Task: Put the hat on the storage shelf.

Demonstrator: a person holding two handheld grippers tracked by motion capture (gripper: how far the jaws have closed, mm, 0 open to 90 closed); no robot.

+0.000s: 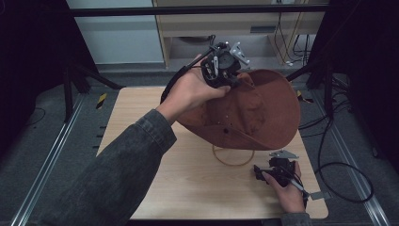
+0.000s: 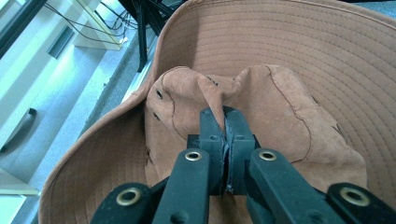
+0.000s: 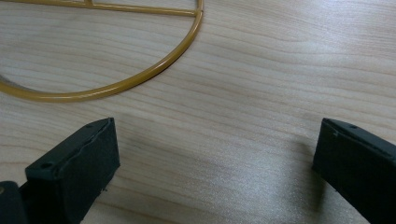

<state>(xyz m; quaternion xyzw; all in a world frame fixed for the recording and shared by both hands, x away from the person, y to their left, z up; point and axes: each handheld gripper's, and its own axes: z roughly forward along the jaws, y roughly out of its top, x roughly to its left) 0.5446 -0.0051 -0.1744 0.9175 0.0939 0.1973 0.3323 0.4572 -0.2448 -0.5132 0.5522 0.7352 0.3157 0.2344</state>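
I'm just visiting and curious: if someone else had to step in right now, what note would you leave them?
Left gripper: jaws shut on a pinch of the brown hat's crown, holding it up over the table.
Right gripper: jaws open, empty, low on the table near the yellow wire ring.
Done: hat gripped and lifted.
Left: probably setting the hat onto the ring stand beneath it; right gripper might steady the ring.

Pale wooden worktop [image 1: 188, 188] with rounded corners, set on a speckled grey floor [image 1: 51, 141]; metal rails [image 1: 47, 160] running along both sides; black tripod legs [image 1: 80, 77] at left and right; loose black cables [image 1: 348, 174] coiled on the right; beyond, a light wall panel [image 1: 117, 37], a beige cabinet [image 1: 226, 28] with hanging wires, a dark bar [image 1: 197, 9] overhead; dim, cool light
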